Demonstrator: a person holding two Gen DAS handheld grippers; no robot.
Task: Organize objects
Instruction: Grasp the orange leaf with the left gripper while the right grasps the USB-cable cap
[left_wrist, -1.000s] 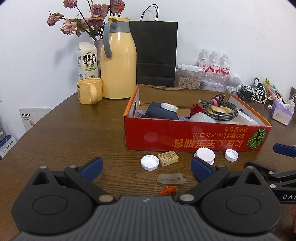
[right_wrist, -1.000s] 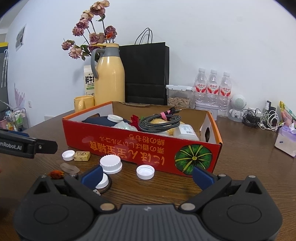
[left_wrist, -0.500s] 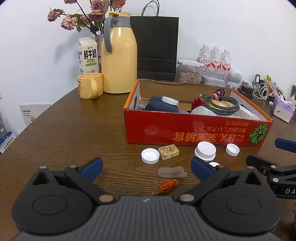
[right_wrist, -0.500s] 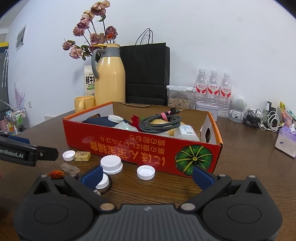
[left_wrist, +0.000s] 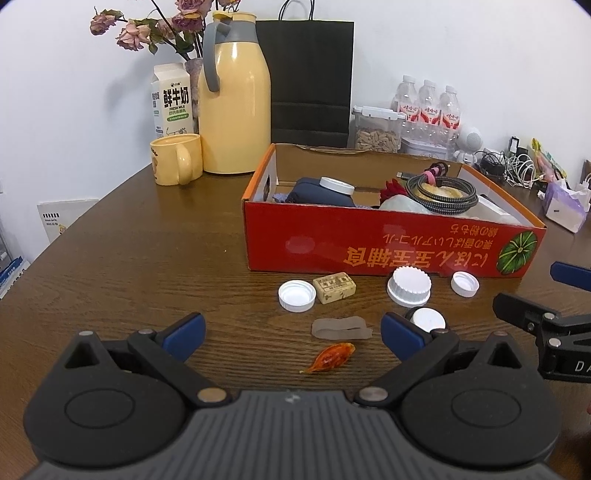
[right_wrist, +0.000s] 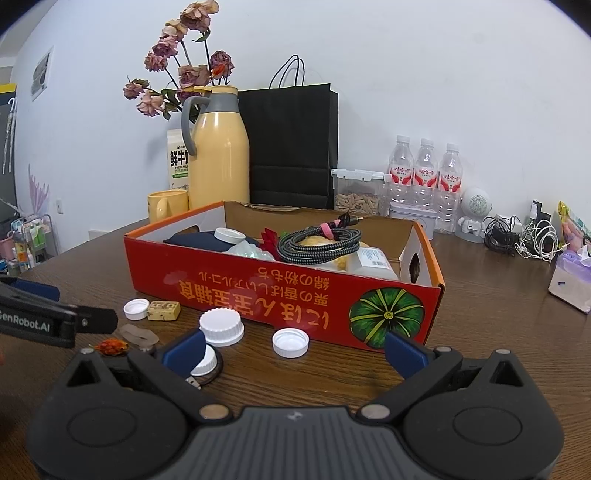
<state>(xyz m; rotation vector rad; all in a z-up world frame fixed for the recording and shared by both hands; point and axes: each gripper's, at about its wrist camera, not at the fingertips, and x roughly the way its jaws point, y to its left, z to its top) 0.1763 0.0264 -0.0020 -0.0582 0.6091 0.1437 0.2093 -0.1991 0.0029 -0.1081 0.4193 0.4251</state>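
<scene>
A red cardboard box (left_wrist: 388, 243) (right_wrist: 280, 291) holds a coiled cable (left_wrist: 441, 190), a dark pouch and other items. In front of it on the brown table lie white caps (left_wrist: 297, 295) (left_wrist: 409, 286) (left_wrist: 464, 283), a small tan block (left_wrist: 334, 287), a beige strip (left_wrist: 341, 328) and an orange fish-shaped piece (left_wrist: 332, 357). My left gripper (left_wrist: 291, 332) is open, with the strip and the fish piece between its fingers' line. My right gripper (right_wrist: 293, 349) is open near the white cap (right_wrist: 290, 342); its left finger partly covers a ringed cap (right_wrist: 207, 363).
A yellow thermos (left_wrist: 233, 99), yellow mug (left_wrist: 177, 158), milk carton (left_wrist: 171, 99), dried flowers and a black paper bag (left_wrist: 310, 77) stand behind the box. Water bottles (right_wrist: 424, 173), a seed container, cables and a tissue pack (right_wrist: 572, 277) sit at the back right.
My left gripper has pulled back and risen a little, so the fish piece and strip show fully. The right gripper has barely moved.
</scene>
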